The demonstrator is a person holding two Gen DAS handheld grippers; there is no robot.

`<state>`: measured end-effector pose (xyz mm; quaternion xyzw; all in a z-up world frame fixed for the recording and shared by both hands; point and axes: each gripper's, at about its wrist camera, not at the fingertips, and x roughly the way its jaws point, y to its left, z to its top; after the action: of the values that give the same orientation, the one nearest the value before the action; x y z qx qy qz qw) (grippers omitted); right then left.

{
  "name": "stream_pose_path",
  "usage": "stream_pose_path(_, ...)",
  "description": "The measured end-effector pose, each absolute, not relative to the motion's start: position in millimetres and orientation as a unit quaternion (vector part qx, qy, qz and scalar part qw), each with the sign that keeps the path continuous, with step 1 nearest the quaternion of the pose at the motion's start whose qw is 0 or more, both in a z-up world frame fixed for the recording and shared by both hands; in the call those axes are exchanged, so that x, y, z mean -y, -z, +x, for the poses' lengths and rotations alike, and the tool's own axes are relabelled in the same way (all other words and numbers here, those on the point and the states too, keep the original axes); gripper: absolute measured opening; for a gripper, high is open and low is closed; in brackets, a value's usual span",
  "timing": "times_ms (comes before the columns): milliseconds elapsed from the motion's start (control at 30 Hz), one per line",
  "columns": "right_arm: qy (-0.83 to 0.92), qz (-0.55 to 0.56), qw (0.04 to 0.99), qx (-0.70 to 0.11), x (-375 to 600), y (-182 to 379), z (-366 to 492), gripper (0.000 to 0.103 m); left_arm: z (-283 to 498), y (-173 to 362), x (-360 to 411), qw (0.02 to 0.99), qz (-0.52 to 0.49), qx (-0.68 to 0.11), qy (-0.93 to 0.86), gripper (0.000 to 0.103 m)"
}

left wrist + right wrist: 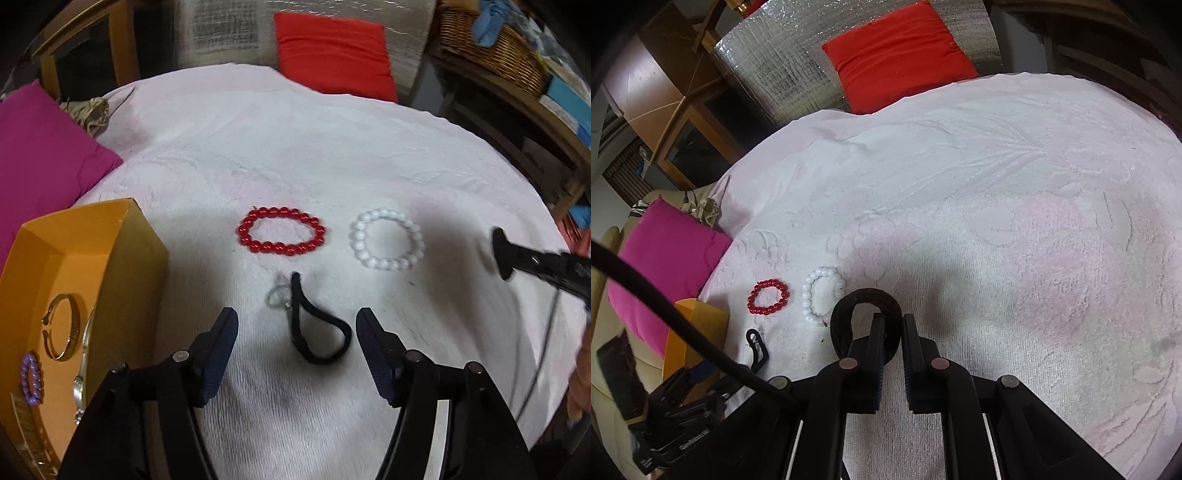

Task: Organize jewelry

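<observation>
My left gripper point(297, 315) stands open just above the white cloth. A black looped band point(325, 332) lies on the cloth between its fingers, and the pads do not press on it. Beside the band lies a small clear ring point(276, 297). Further out rest a red bead bracelet point(282, 232) and a white bead bracelet point(388, 240). My right gripper point(892, 326) is shut on a dark bangle point(864, 297), held over the cloth near the white bead bracelet point(823, 295). In the left wrist view the right gripper point(521, 260) reaches in from the right.
An orange box point(133, 258) stands at the left, holding a gold bangle point(64, 326), a purple bead bracelet point(32, 378) and a silver watch. A pink cushion point(40, 158) and a red cushion point(332, 51) border the cloth. A hand point(580, 387) shows at the right edge.
</observation>
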<state>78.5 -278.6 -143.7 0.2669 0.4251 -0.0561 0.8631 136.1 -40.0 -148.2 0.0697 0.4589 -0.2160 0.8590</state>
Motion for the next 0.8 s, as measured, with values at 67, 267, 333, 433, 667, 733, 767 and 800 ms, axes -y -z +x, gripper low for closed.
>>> stream_pose_path(67,0.055,0.266,0.863,-0.426,277.7,144.6,78.3,0.010,145.1,153.8,40.0,0.860,0.051,-0.462,0.209,0.067)
stream_pose_path(267,0.061,0.262,0.862,-0.430,280.2,147.2,76.8,0.010,153.6,161.6,44.3,0.860,0.029,-0.462,0.216,0.038)
stream_pose_path(333,0.061,0.263,0.861,-0.430,281.0,147.5,76.9,0.010,154.2,162.8,45.8,0.854,0.025,-0.468,0.227,0.022)
stream_pose_path(433,0.059,0.261,0.863,-0.428,280.0,145.8,77.2,0.010,151.3,162.1,46.8,0.854,0.026,-0.465,0.233,0.017)
stream_pose_path(667,0.050,0.258,0.872,-0.414,275.0,136.9,74.3,0.010,136.2,138.1,39.4,0.859,0.011,-0.443,0.258,0.011)
stream_pose_path(733,0.046,0.261,0.874,-0.408,273.9,134.2,73.8,0.010,129.7,126.7,33.9,0.864,0.007,-0.429,0.262,0.011)
stream_pose_path(767,0.044,0.263,0.875,-0.403,272.7,132.6,73.6,0.010,127.3,122.7,32.1,0.866,0.004,-0.424,0.263,0.011)
stream_pose_path(800,0.041,0.263,0.876,-0.401,271.5,131.8,73.8,0.010,124.3,117.1,28.9,0.869,-0.001,-0.418,0.265,0.011)
